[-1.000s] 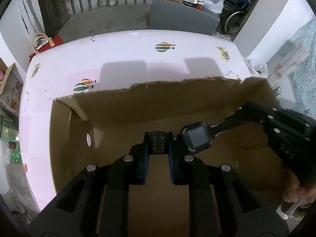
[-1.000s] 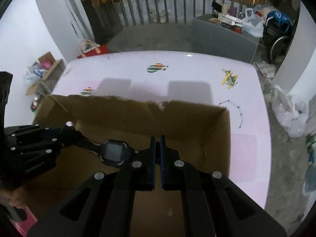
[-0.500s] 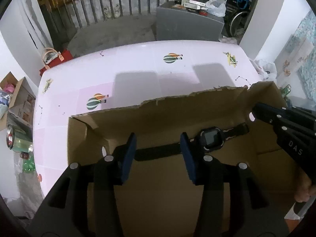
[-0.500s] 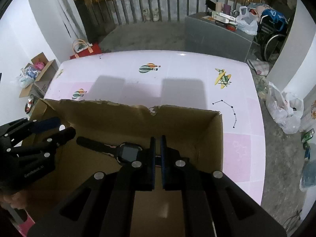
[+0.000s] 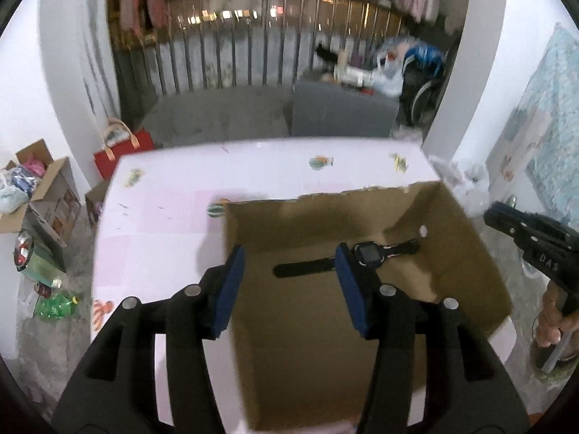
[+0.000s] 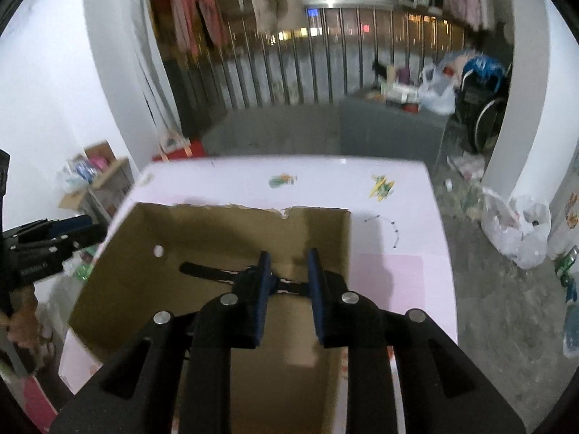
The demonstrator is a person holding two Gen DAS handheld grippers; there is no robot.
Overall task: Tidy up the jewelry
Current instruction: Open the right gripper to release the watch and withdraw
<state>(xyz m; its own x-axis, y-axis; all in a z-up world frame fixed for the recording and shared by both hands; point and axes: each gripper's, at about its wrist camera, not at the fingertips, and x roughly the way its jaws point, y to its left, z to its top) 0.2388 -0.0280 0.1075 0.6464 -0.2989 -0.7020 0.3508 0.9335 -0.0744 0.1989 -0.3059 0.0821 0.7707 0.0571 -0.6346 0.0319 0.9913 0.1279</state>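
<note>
Black watch (image 5: 365, 256) lies flat on the floor of the open cardboard box (image 5: 325, 329), strap stretched out, face toward the box's 2 o'clock corner in the left wrist view. Box sits on the pink bench (image 5: 173, 195). Left tool (image 5: 289, 285): jaws wide, just been opening, nothing between the pads, above the box's left wall. Right tool (image 6: 287, 291): jaws narrow but parted, just been opening, not gripping; the strap shows in the gap well below, at 12 o'clock from the tips.
</note>
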